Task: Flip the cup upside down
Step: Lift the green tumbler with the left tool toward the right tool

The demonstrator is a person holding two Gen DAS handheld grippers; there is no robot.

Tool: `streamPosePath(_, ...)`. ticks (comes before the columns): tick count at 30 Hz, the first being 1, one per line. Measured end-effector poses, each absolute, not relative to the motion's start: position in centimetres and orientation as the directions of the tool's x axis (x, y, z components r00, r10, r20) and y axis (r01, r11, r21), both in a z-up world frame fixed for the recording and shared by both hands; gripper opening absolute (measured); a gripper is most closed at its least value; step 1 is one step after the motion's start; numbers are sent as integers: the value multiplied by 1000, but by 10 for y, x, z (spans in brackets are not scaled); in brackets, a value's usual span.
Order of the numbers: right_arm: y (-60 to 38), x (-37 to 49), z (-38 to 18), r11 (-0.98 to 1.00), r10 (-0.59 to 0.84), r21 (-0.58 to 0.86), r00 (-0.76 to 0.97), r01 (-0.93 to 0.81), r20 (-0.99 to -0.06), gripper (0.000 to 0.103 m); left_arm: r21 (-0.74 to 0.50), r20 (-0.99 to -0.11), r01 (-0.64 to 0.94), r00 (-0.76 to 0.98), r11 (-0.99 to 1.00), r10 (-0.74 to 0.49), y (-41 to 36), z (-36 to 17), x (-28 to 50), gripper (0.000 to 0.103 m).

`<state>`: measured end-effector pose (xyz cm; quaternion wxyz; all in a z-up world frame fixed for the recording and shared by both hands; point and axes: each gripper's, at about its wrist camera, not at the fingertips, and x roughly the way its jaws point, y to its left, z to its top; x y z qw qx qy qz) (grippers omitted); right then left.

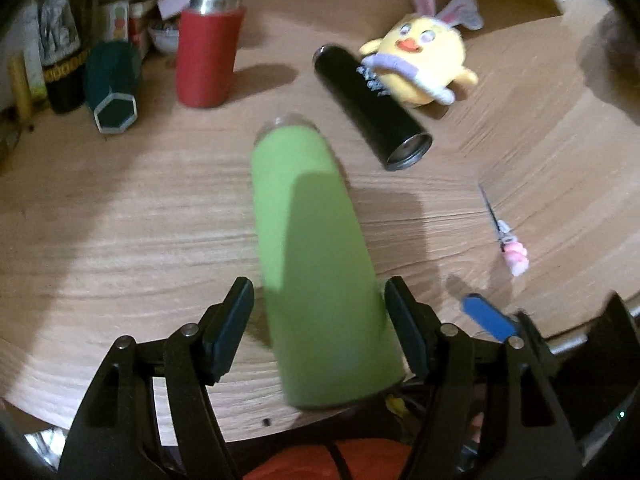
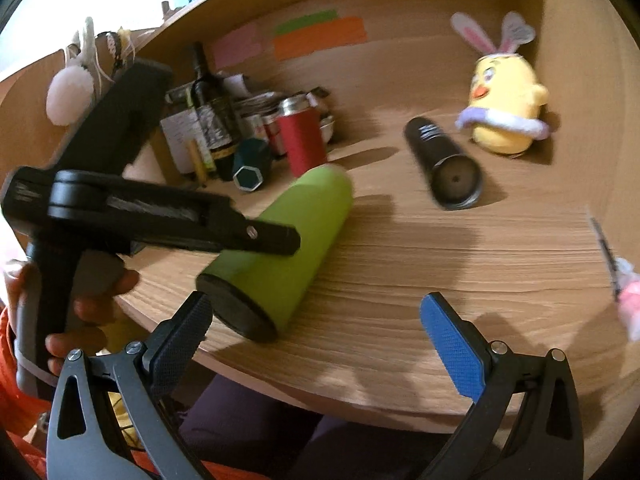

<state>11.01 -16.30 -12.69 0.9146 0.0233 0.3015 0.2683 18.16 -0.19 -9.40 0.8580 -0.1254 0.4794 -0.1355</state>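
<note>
A green cup (image 1: 316, 264) lies on its side on the wooden table, its base toward me and its rim pointing away. My left gripper (image 1: 318, 320) is open, its two fingers on either side of the cup's base end, with a small gap on the left. In the right wrist view the green cup (image 2: 288, 248) lies at the left with its black base facing me, and the left gripper's finger (image 2: 256, 236) crosses above it. My right gripper (image 2: 316, 328) is open and empty over the table's front edge, right of the cup.
A black cup (image 1: 370, 106) lies on its side beyond the green one. A red cup (image 1: 208, 52) stands at the back left beside a dark green hexagonal container (image 1: 114, 88) and bottles. A yellow plush chick (image 1: 420, 60) sits at the back right. A pink-ended pen (image 1: 506, 240) lies at the right.
</note>
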Motion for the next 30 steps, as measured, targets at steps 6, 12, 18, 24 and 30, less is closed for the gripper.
streamPosePath(6,-126,122,-139,831,532,211,624,-515,-573,103,-268,-751,144,589,953,-300,21,-80,159,68)
streamPosePath(12,-86,127,-147,801,556,198,580,-565,-595,103,-357,-747,128,556,925,-365,48,-97,162,70)
streamPosePath(18,-64,123,-150,791,552,148,587,-594,-592,103,-477,-724,98,520,874,-453,63,-106,166,70)
streamPosePath(24,-59,125,-154,812,529,133,621,-568,-578,103,-430,-733,136,525,893,-433,49,-95,164,67)
streamPosePath(30,-59,128,-160,830,518,140,650,-540,-556,99,-360,-688,119,635,925,-350,62,-69,148,64)
